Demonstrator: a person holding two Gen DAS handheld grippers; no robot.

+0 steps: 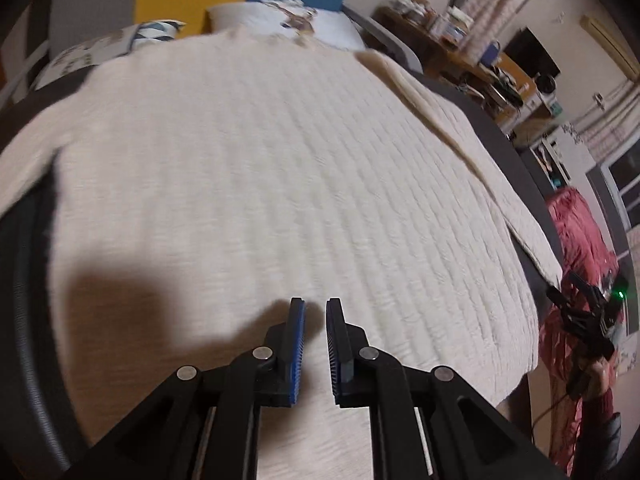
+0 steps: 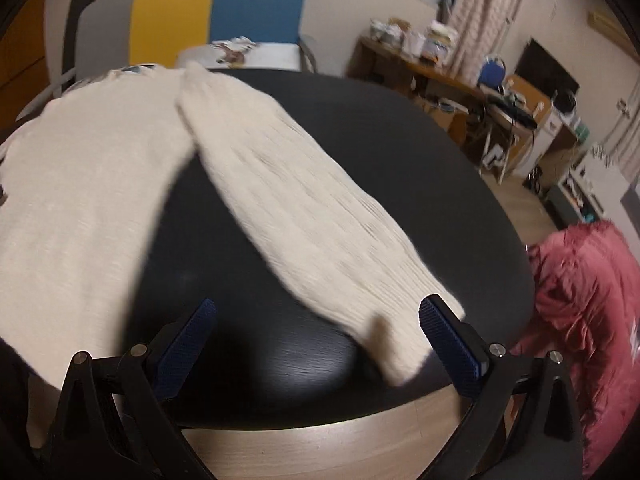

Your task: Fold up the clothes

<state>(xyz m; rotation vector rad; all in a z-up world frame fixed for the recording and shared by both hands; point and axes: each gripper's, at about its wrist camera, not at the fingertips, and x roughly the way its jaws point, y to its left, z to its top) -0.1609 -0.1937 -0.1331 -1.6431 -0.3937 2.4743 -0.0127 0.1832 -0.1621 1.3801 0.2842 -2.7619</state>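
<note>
Cream ribbed sweater [image 2: 80, 184] is spread flat on the dark round table [image 2: 360, 152], one sleeve [image 2: 304, 216] laid out diagonally. Right gripper [image 2: 316, 340] is held wide open over the cuff, nothing gripped, apparently for pickup. Left gripper [image 1: 316, 344] hovers over the body, narrowly parted, empty.

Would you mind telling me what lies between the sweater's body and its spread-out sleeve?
In the right wrist view, only a bare wedge of the black table separates the sweater's body from the sleeve; nothing else lies there.
</note>
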